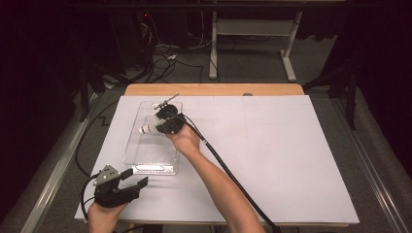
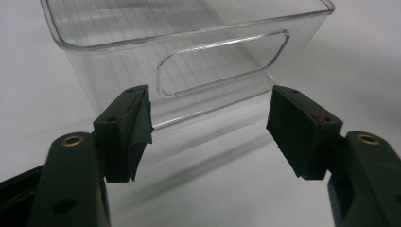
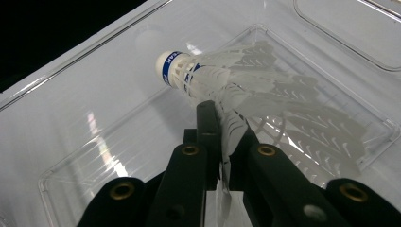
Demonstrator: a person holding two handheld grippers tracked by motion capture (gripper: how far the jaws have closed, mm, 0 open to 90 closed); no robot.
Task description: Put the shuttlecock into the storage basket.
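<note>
Nearest the person, the left gripper (image 1: 127, 187) is resting low at the near-left of the white tabletop (image 1: 291, 160), just short of the near end wall of the clear plastic bin (image 1: 127, 150). In the left gripper view its fingers (image 2: 130, 127) are standing spread wide with nothing between them, pointing at the bin's handle cut-out (image 2: 222, 61) but apart from it.

Farther in, the right gripper (image 1: 163, 127) is reaching over the bin's right rim, and its fingers (image 3: 208, 130) are pressing together on the edge of the white feather skirt of a shuttlecock (image 3: 246, 94). The shuttlecock is hanging over the inside of the bin toward its far half, its cork head with the blue band (image 3: 168, 66) pointing away from the gripper; whether the cork is touching the floor of the bin I cannot tell.

The step in hand looks like placing the shuttlecock into the bin. To do it well, the right hand should be lowering until the skirt is lying on the ribbed floor, well inside the walls, before easing the pinch, since the grip is on thin feathers only and a squeeze or twist could be bending them. The free left gripper could be steadying the near wall if the light bin starts sliding.

At the bin's far end a small dark object (image 1: 167, 102) is lying against the rim; it is too small to name.
</note>
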